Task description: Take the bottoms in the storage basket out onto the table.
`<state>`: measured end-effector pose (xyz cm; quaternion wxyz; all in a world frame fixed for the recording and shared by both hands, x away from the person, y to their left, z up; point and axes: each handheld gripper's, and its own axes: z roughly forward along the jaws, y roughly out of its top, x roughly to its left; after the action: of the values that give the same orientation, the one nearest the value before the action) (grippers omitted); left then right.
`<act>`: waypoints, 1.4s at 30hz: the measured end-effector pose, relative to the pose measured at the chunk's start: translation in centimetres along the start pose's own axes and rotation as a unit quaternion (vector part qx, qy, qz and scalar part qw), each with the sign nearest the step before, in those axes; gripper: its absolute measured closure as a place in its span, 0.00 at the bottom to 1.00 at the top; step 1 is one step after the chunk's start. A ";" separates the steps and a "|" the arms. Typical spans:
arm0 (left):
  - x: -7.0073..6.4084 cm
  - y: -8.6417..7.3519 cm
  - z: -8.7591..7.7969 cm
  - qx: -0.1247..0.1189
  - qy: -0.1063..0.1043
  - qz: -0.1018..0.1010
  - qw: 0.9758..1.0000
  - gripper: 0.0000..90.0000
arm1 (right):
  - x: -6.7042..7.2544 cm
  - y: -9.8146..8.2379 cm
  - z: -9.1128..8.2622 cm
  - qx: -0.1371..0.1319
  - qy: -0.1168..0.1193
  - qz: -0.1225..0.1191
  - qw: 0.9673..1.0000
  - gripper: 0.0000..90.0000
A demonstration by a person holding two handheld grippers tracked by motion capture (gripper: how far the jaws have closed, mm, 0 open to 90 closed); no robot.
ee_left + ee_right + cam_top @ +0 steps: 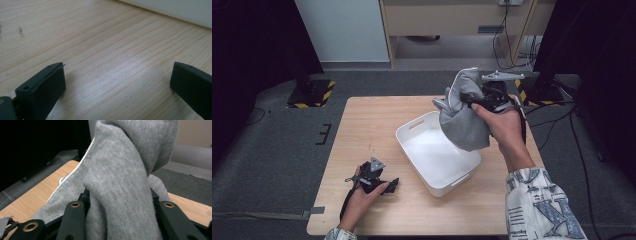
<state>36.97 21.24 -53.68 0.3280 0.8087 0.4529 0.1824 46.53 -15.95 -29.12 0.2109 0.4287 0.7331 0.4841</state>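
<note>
A bunched grey cloth (464,112) hangs above the far right corner of the white tub (412,142). My right gripper (472,97) is shut on the cloth, held up in the air by a hand with a patterned sleeve. In the right gripper view the grey cloth (125,177) fills the gap between the two black jaws and drapes over them. My left gripper (393,185) rests low on the wooden table (367,120) near the front left, jaws open. In the left gripper view its fingertips (50,85) stand wide apart over bare wood, with nothing between them.
The tub's white wall (175,10) lies just beyond my left gripper. The tub looks empty inside. Black stands with yellow-striped bases (312,92) sit on the floor past the table's far corners, and cables (562,120) trail at the right.
</note>
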 end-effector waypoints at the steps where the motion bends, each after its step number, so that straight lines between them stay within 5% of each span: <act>1: 0.0 0.0 0.1 0.000 0.000 -0.001 1.000 0.00 | -0.2 0.1 -0.2 -0.002 -0.002 0.000 1.000 0.65; 25: -0.1 0.2 0.2 -0.002 0.000 0.000 1.000 0.00 | -4.3 -0.9 -3.5 -0.021 -0.039 0.010 0.999 0.65; 42: -0.1 0.2 0.3 -0.002 -0.001 0.001 1.000 0.00 | -7.0 -2.7 -2.8 -0.016 -0.068 0.013 0.997 0.65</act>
<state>37.19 20.98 -53.71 0.3297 0.8089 0.4511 0.1830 47.16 -23.68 -31.00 0.2606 0.4671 0.7033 0.4683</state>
